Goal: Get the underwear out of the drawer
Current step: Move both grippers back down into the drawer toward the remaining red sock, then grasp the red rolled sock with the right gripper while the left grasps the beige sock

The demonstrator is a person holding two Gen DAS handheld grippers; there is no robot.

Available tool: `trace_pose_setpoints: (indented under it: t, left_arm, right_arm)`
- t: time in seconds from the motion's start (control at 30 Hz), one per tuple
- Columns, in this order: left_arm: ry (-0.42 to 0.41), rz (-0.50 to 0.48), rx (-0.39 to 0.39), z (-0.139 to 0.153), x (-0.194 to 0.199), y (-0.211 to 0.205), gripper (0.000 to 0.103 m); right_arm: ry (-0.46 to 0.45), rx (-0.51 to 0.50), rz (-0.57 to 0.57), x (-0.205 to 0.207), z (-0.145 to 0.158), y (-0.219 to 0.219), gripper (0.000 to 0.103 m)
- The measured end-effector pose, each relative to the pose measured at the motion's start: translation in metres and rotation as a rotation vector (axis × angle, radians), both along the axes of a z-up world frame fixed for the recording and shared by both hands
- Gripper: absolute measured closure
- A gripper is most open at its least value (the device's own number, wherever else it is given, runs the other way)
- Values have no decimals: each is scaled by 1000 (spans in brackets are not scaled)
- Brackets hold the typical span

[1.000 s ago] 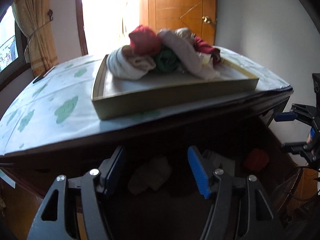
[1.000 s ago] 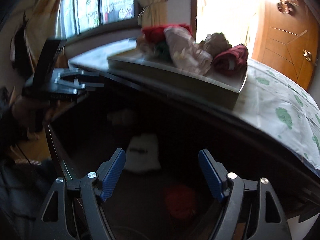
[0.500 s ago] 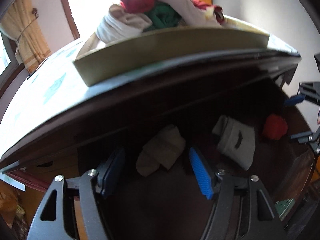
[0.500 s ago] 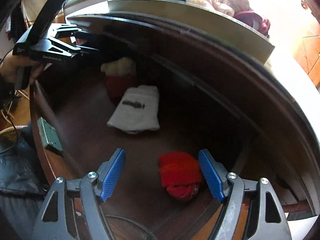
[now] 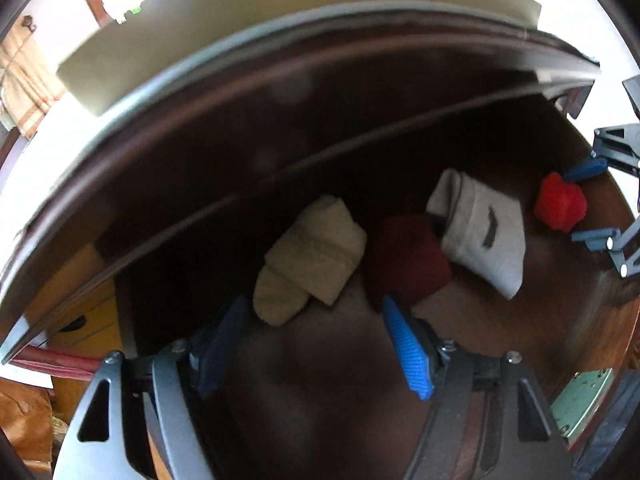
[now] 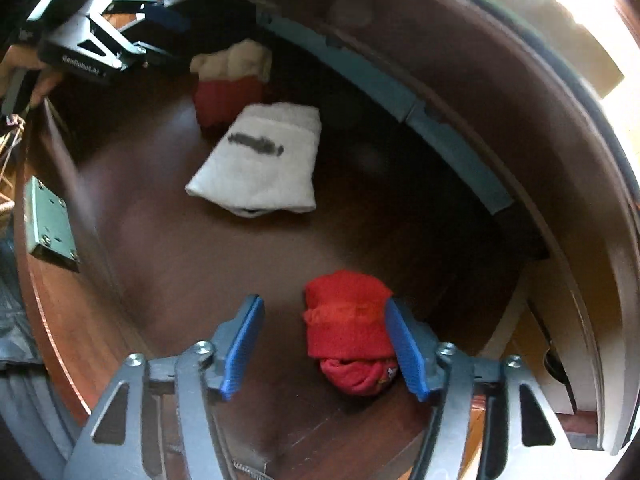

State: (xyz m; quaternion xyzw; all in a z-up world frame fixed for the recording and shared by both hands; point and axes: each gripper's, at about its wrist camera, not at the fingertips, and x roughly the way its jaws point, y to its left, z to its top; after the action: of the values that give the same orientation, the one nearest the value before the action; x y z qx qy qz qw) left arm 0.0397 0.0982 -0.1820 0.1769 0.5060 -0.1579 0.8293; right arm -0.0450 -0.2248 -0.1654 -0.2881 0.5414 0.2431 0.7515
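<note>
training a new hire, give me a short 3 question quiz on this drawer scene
1. True or false: the bright red roll lies between the right claw's pads.
2. Which item bears a dark mark? A) beige roll B) white fold C) dark red fold
3. Name the item nearest the left claw.

Key: 1 true, the jaws closing but one pad still clear of it; 2 B; 3 the beige roll.
</note>
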Motion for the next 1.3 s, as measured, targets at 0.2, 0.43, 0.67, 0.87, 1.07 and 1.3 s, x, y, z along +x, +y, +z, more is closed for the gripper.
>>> trace_pose_setpoints:
  t: [0.2,0.43,0.67,0.87,1.07,1.3]
  left_arm:
    - [59,-24,30,-10,7,-3,31]
    - [88,-82,18,-13,20,-14,31]
    - [20,-179,136,-19,24,-37,31]
    - [-1,-242,215,-33,24,-46,31]
    - [14,-277,232,-35,27,-55,35]
    - [78,-273,193,-33,19,-49,95]
  right_arm:
    - [26,-20,5,3,-6,1,46]
    - [18,-47,20,8,-20,11,46]
    - [10,-28,45,-1,-21,13,46]
    - [10,-23,51,-6,-21,8,46]
    - [10,-26,54,-4,-18,5,46]
    - [28,-26,52,-3,-20,5,52]
